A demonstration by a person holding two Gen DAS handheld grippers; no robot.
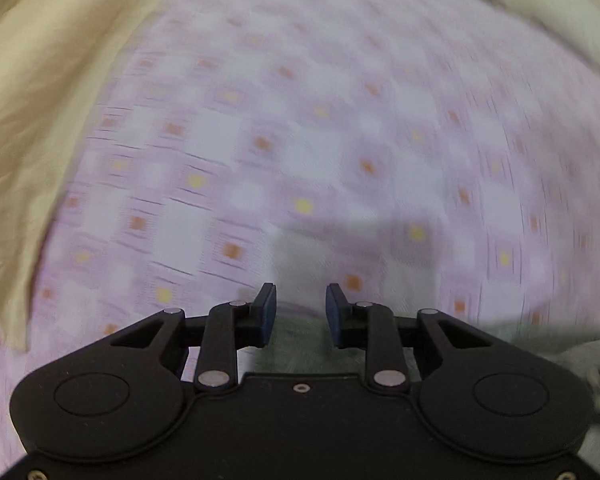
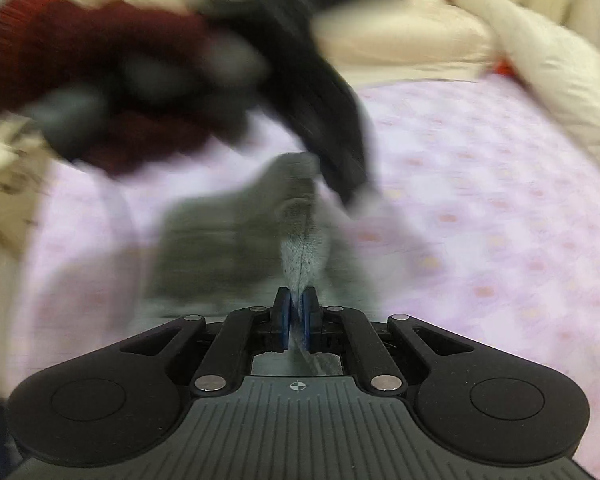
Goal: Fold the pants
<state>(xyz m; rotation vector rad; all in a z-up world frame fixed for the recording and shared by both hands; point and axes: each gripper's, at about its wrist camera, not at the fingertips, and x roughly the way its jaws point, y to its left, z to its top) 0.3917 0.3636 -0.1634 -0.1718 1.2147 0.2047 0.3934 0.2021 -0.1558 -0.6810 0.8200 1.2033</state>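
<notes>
Two grippers logged. Left gripper (image 1: 301, 312): jaws apart, gripping nothing, over pink checked sheet (image 1: 300, 128). Right gripper (image 2: 296, 318): pinched grey pants (image 2: 304, 256), fold running toward 12 o'clock.

left gripper (image 1: 301, 312): jaws apart, nothing between them, aimed steeply down | right gripper (image 2: 296, 316): jaws nearly together, pinching grey cloth | blurry red sleeve (image 2: 80, 60) behind the left gripper, seen from the right wrist
</notes>
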